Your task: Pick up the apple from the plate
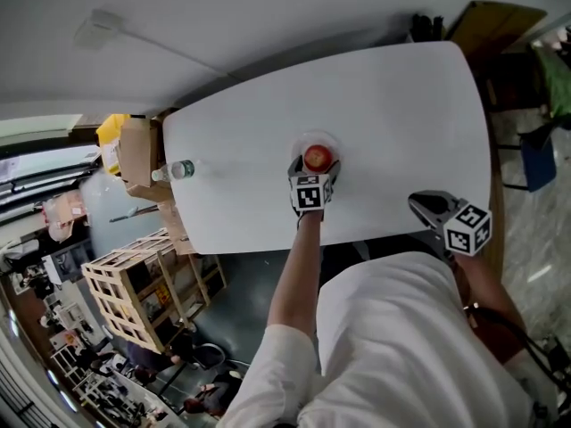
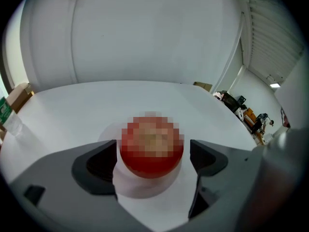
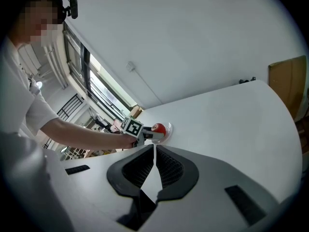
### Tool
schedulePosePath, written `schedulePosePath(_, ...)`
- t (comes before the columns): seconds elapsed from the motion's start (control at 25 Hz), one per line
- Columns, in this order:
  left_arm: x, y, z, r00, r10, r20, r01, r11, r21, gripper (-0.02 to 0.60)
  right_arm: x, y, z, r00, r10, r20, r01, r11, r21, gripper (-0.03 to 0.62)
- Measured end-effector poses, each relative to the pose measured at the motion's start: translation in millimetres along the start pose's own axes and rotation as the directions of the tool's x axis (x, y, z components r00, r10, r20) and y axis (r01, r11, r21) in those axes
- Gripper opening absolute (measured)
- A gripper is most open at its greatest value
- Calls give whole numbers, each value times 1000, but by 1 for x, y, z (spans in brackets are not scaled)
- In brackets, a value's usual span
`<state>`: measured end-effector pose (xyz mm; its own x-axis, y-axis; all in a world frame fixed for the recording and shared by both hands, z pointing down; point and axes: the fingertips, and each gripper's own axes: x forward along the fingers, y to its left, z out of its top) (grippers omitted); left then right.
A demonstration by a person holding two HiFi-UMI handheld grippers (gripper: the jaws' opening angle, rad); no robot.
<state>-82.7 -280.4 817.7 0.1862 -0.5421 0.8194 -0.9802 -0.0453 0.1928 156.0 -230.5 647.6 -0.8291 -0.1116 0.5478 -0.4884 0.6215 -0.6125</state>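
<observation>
As my left hand-held gripper [image 2: 153, 152] straddles the apple [image 1: 318, 158] on its plate [image 1: 336, 147] mid-desk [image 1: 401, 114], jaws apart, my right hand-held gripper [image 3: 154, 151] rests with jaws together; the bottle [image 1: 178, 169] label is too small to read.

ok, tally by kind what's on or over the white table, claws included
Round red apple: 1
Pale round plate: 1
Clear plastic water bottle: 1
Grey claws: 2, left claw and right claw
Total: 5
</observation>
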Motion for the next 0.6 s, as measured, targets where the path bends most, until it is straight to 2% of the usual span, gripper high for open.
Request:
schedulePosePath(0.04,2,1,-1,1000,-1,-3,1,1000,-12,472,1,0,0,1000,-1,-3,1,1000,-2,40)
schedulePosePath(0.12,1,2,0,1000,-10,3,10,999,-38,397,2,2,0,1000,-3,-6,3,1000,-5,40)
schedulePosePath(0.32,-5,-5,5,998,-55,27,56,997,-52,394,3,0,-6,1000,-2,-12,2,1000,0,40)
schedulePosePath(0.6,-33,-8,20,995,-65,73,70,995,-73,394,5,5,3,1000,20,1,-20,1000,-17,40)
